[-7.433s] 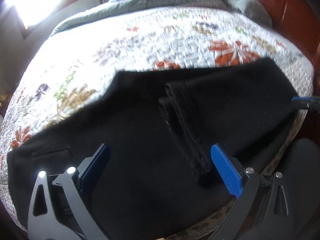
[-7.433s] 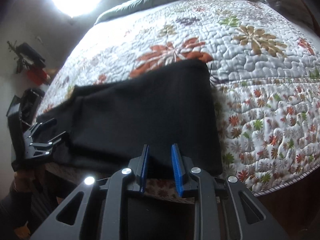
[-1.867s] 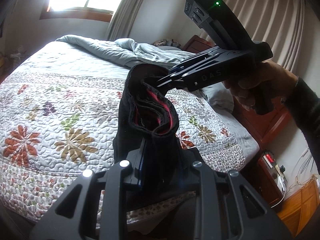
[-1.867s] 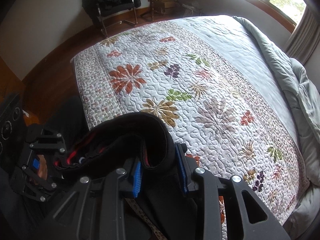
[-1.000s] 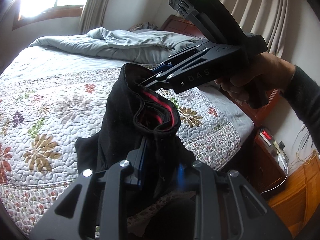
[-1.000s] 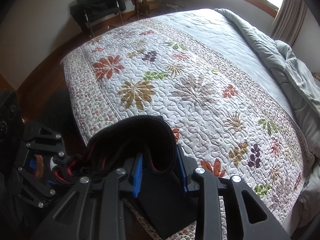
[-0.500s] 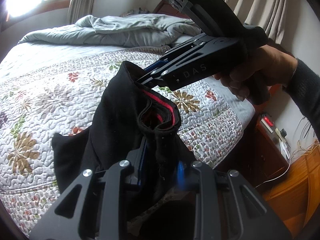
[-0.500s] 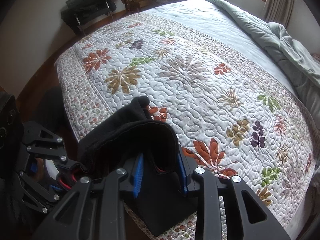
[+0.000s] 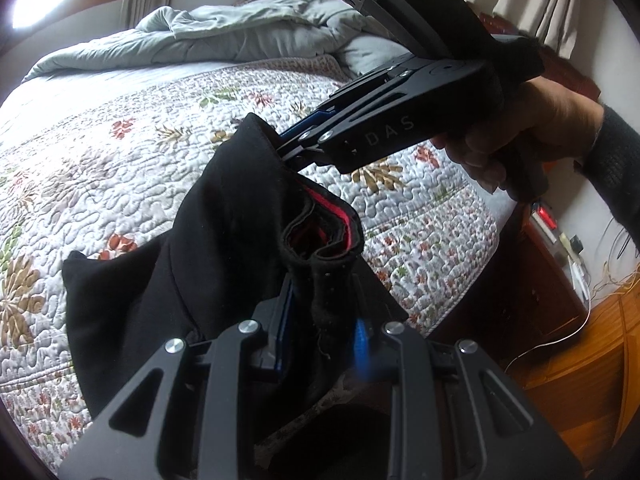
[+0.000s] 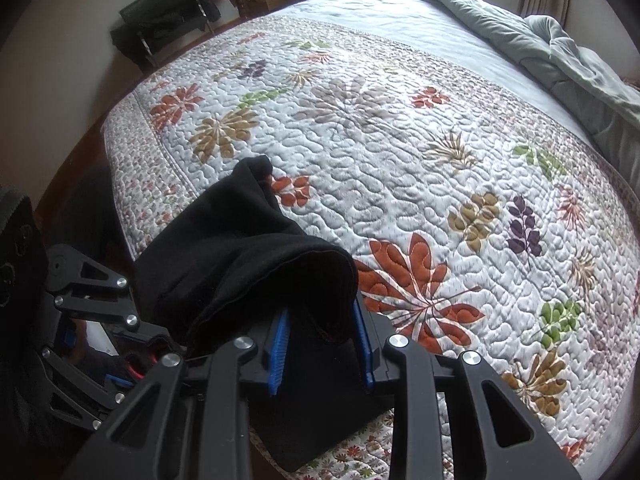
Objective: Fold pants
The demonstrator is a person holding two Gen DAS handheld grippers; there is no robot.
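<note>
A bed (image 10: 400, 128) with a flowered quilt fills the room, a grey duvet (image 9: 224, 36) bunched at its head.

The left tool (image 9: 320, 332) has its blue pads closed on a thick bunch of the black pants (image 9: 224, 232), at the waistband, where a red lining shows inside the folded opening. The right tool (image 10: 322, 344) is likewise clamped on a black fold of the pants, its pads pressed against cloth on both sides.

Only the left wrist view shows the right tool from outside: a bare hand (image 9: 516, 144) in a dark sleeve grips its handle, and its tips bite the top edge of the cloth. That view also takes in a wooden nightstand (image 9: 556, 264) beside the bed. Only the right wrist view shows the far foot end of the bed, a dark chair (image 10: 164, 24) by the wall, and the left tool at the lower left edge.

The pants hang bunched between the two tools over the near edge of the bed, the waistband uppermost; the lower part lies on the quilt. Their long axis runs from the tools down and away onto the bed.
</note>
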